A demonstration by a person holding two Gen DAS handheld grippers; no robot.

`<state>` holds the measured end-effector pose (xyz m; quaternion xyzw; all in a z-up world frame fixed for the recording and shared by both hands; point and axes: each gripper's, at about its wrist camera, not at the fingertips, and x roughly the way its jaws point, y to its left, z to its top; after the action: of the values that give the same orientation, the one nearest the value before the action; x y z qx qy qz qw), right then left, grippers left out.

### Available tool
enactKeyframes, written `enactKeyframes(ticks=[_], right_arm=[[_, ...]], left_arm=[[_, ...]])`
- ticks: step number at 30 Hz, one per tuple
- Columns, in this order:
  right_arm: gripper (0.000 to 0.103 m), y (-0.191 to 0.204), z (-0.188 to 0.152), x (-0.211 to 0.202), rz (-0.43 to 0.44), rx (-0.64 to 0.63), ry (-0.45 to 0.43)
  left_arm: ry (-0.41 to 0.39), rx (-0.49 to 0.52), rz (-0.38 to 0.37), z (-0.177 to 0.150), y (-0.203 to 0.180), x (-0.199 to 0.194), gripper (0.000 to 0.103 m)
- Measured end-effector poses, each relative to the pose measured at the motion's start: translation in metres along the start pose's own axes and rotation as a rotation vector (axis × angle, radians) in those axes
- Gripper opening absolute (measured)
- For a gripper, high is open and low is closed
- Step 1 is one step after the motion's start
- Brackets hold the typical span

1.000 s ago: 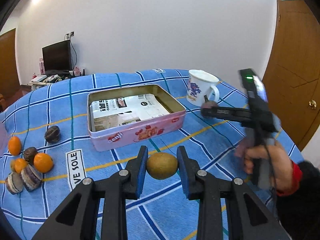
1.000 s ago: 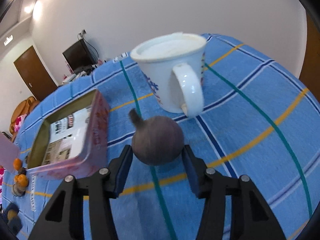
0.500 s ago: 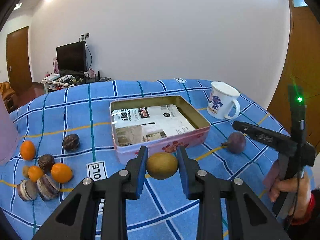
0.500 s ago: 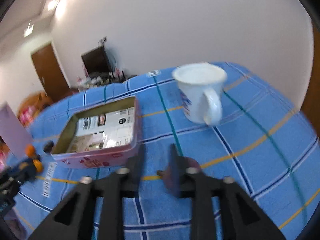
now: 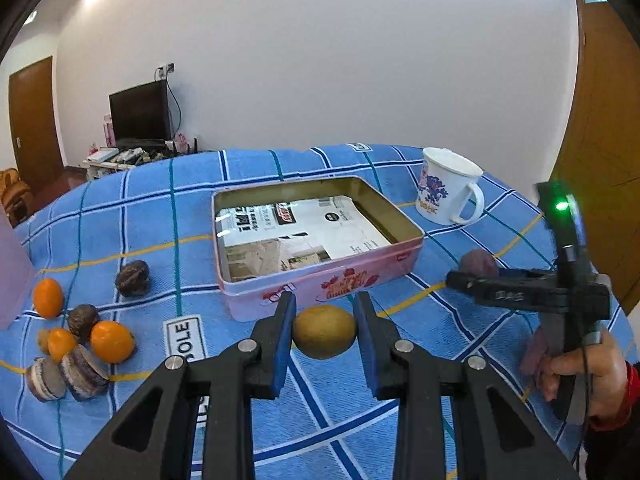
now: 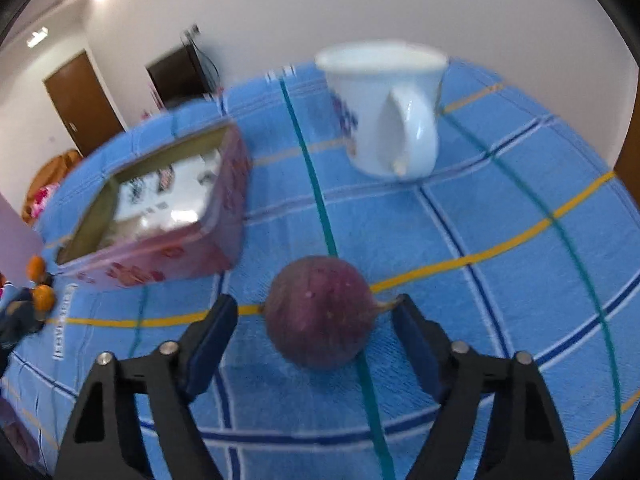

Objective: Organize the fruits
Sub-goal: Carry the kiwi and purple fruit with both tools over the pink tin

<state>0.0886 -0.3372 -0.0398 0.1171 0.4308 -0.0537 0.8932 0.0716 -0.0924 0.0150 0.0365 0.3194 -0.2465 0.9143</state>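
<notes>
My left gripper point(image 5: 324, 334) is shut on a brown-green kiwi point(image 5: 324, 337) and holds it in front of the pink tin point(image 5: 320, 280). The tin stands open with printed paper inside; it also shows in the right wrist view point(image 6: 160, 256). My right gripper point(image 6: 316, 320) is open around a purple fig point(image 6: 320, 316) that lies on the blue checked cloth, with a gap on each side. In the left wrist view the right gripper point(image 5: 460, 280) sits at the right beside the fig point(image 5: 478, 266).
A white mug point(image 5: 446, 192) stands behind the fig, close ahead in the right wrist view point(image 6: 384, 108). Several oranges point(image 5: 110, 340), dark fruits point(image 5: 132, 278) and cut purple pieces point(image 5: 82, 372) lie at the left. A pink object point(image 5: 12, 276) stands at the left edge.
My right gripper opened and now straddles the fig on the cloth; half a second ago its jaws looked nearly closed above the fig. My left gripper keeps the kiwi and has drawn back slightly.
</notes>
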Motion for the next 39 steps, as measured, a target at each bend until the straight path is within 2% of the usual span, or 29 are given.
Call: enactKeyframes(ticks=[1,2,10,13,19,23,28,34,39], right_arm=[[0.059,0.003,0.001,0.001,-0.026,-0.02,-0.019],[0.056,0.006,0.001,0.003,-0.027,-0.039,-0.013],[0.053,0.017,-0.012,-0.017,-0.06,-0.06,-0.064],[0.053,0.029,-0.011,-0.038,-0.039,-0.073,-0.125],[0.053,0.069,0.012,-0.07,0.061,-0.104,-0.246],[0.053,0.094,0.026,-0.056,0.116,-0.081,-0.282],[0.053,0.111,0.037,-0.023,0.142,-0.022,-0.301],[0.053,0.122,0.047,0.008,0.095,-0.023,-0.304],[0.053,0.122,0.049,0.017,0.044,-0.073,-0.308]], left_arm=[[-0.005,0.01,0.011,0.001,-0.001,-0.001,0.031],[-0.011,0.019,0.023,0.001,-0.001,-0.002,0.031],[-0.025,0.029,0.048,0.002,0.0,-0.004,0.031],[-0.029,0.025,0.054,0.005,0.002,-0.004,0.031],[-0.065,0.005,0.096,0.025,0.01,-0.002,0.031],[-0.089,-0.021,0.135,0.044,0.018,0.005,0.031],[-0.093,-0.021,0.23,0.061,0.029,0.03,0.031],[-0.062,-0.011,0.329,0.064,0.035,0.071,0.031],[-0.026,-0.015,0.335,0.062,0.039,0.098,0.032]])
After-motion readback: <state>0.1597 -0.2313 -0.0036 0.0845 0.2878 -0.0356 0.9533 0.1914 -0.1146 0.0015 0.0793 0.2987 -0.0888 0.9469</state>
